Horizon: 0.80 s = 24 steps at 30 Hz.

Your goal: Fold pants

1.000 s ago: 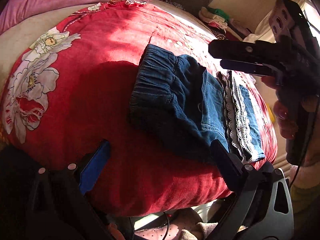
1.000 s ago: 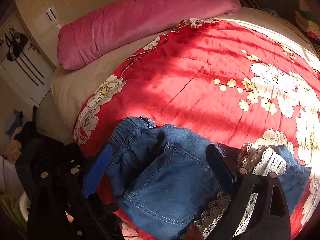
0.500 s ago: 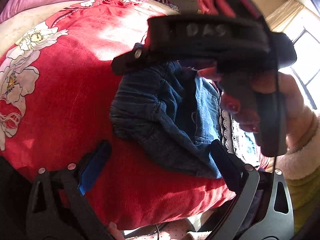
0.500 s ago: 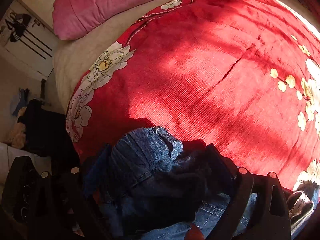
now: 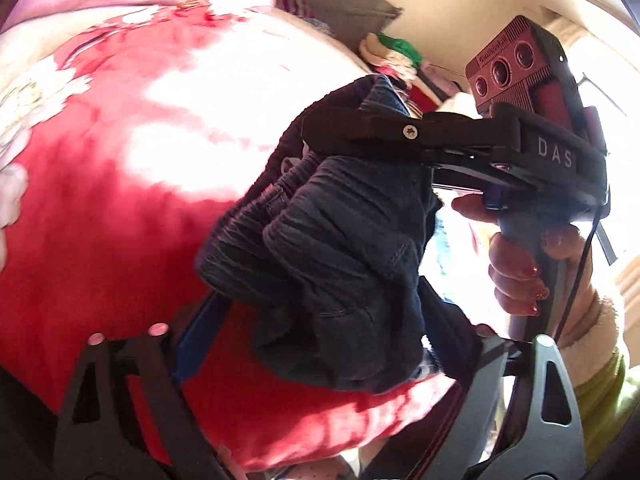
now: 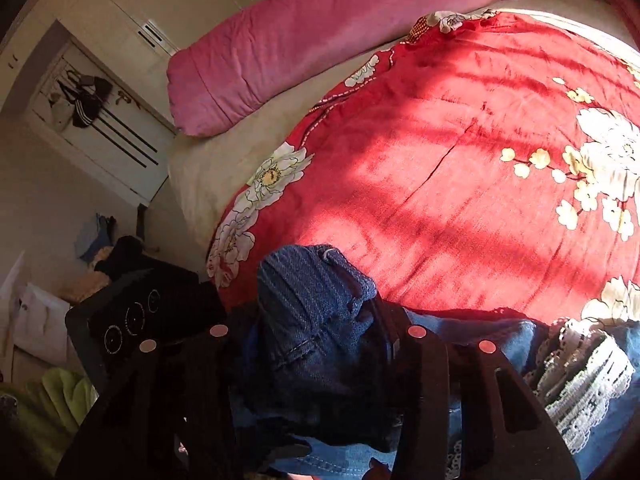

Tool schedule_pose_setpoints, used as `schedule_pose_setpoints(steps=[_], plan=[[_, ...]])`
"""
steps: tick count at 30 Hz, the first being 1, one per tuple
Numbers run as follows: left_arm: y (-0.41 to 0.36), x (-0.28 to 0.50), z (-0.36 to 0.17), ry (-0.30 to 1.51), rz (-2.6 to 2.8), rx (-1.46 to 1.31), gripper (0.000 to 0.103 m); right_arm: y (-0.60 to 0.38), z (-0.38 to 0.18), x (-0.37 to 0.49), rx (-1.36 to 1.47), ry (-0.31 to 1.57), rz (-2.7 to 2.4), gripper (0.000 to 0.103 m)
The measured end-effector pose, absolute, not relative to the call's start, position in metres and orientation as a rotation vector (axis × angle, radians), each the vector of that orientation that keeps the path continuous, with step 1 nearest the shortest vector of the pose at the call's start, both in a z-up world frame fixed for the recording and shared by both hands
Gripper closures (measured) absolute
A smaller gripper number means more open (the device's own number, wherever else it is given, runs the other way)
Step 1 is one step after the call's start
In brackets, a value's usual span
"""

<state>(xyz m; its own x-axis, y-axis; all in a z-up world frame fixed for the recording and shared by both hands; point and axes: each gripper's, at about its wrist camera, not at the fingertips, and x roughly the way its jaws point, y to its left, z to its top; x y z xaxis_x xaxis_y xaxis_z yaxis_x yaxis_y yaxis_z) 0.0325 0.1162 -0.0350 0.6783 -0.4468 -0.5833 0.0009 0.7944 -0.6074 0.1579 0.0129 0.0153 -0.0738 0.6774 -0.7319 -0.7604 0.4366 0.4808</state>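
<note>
Dark denim pants (image 5: 344,248), bunched, lace-trimmed, lifted off bedspread.

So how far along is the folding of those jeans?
Partly done, it seems: the jeans lie doubled over on the red bedspread, lace hems together. In hand: the right gripper is shut on the bunched waistband, lifted. The left gripper is open. Left: lay the waistband over and flatten.

One marking reads clearly — the pale letters "DAS" on the black body of the right claw (image 5: 320,130); the small print on its red camera block (image 5: 516,64) is too fine to read.
</note>
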Motion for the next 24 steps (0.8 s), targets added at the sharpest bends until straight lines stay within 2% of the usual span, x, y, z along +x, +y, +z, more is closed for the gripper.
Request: schedule_pose_setpoints(steps=[2,12,24], plan=[[0.104,0.036,-0.025,0.795,-0.297,-0.586,0.028,-0.004,0.023,0.16,-0.063,1.11,1.19,0.06],[0.031,0.066,0.007,0.812,-0.366,-0.447,0.028,-0.104,0.043,0.177,0.068,1.031,1.138,0.06],[-0.049,0.089,-0.001,0.881,-0.422,-0.327,0.028,-0.204,0.025,0.188,0.192,0.995,1.037,0.058]])
